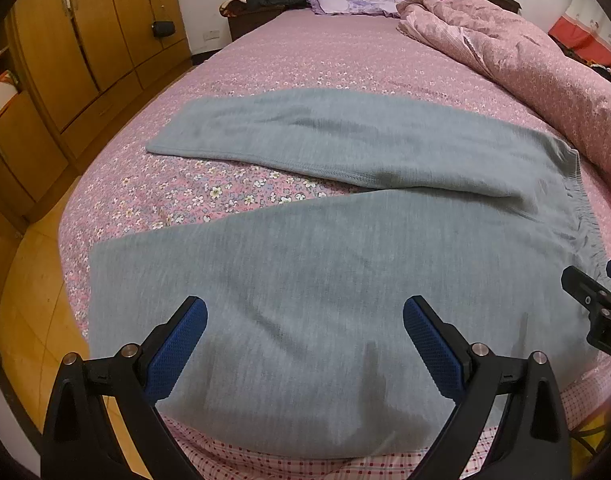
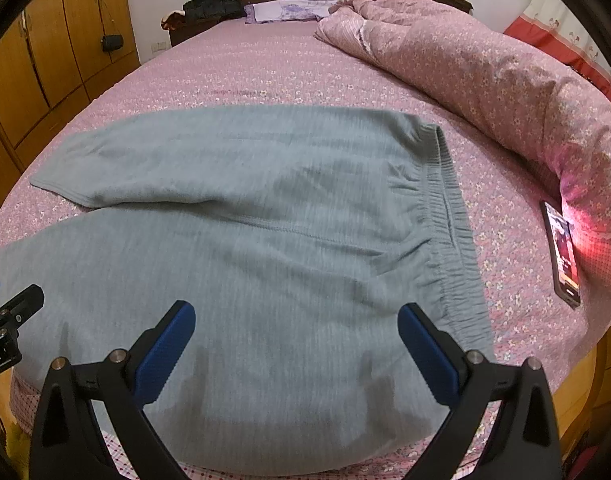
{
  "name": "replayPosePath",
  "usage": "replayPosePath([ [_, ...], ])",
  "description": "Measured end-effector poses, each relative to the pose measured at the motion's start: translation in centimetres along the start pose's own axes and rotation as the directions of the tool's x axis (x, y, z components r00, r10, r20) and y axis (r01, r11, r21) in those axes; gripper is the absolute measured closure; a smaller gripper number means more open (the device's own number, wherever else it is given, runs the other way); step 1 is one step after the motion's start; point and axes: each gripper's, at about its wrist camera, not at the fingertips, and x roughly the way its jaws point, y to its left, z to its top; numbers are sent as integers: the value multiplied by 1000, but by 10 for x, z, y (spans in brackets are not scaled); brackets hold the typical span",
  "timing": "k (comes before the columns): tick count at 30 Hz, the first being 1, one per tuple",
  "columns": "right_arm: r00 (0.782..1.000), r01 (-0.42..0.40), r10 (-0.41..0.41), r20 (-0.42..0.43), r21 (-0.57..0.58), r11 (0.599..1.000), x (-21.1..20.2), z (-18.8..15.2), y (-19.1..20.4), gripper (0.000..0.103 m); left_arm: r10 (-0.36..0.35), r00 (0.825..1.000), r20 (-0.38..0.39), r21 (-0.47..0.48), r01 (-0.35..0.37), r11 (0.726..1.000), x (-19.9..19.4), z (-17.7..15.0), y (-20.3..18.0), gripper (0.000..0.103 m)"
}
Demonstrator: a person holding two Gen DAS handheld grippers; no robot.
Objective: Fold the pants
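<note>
Through the left wrist view, you are hovering your left gripper (image 1: 305,320), jaws spread wide and holding nothing, over the soft grey knit pants (image 1: 345,248) lying flat on the pink floral bedsheet (image 1: 325,60), legs running leftward in a V. Through the right wrist view, your right gripper (image 2: 297,324) is hanging equally wide and empty near the gathered elastic waistband (image 2: 449,224) at the right; the limp, light fabric is likely asking for a pinch at hem or waistband.

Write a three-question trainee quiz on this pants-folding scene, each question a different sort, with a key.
1. True or false: the left gripper is clamped on the grey pants.
2. Which lies on the bed beside the waistband? A) a phone B) a book C) a shoe
3. Fill in: the two pant legs lie spread apart, not ____ onto each other.

Key: 1. False; both it and the right gripper stand open above the cloth. 2. A, the phone. 3. folded.
</note>
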Motion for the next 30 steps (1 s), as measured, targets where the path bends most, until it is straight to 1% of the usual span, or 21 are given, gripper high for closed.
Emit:
replayPosePath([
  [30, 1000, 8, -8, -9, 1, 1000, 3, 2, 0, 0, 12, 1000, -22, -20, -12, 1000, 6, 4, 3, 8],
])
